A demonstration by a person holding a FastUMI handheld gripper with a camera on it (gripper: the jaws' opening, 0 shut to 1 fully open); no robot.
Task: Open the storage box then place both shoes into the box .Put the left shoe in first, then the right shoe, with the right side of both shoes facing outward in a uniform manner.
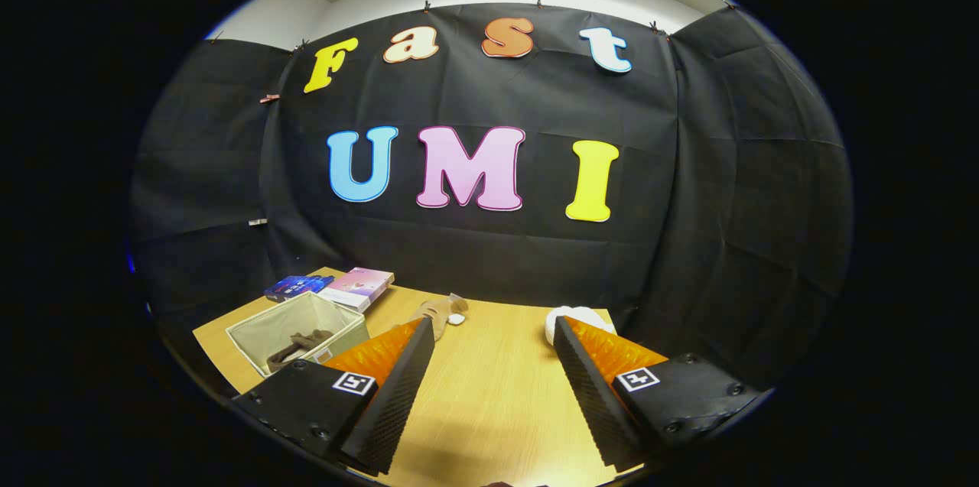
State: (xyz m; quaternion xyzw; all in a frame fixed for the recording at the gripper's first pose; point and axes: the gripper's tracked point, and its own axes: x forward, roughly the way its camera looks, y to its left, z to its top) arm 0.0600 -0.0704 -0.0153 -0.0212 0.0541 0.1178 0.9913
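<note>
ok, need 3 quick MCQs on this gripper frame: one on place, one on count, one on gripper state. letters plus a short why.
1. Where does the open fabric bin sit relative to the fingers?
A. Between the two fingers
B. Out to the side of the left finger, on the table
C. Beyond the right finger, against the wall

2. How many flat boxes lie just behind the bin?
A. One
B. Two
C. Four

3. What state is the gripper in?
A. Open, nothing between the fingers
B. Shut on the bin's rim
C. Shut on a flat box

Answers:
1 B: the bin stands beside the left finger on the wooden table.
2 B: a dark blue box and a pink-and-white box lie side by side there.
3 A: the fingers stand wide apart with bare tabletop between them.
</note>
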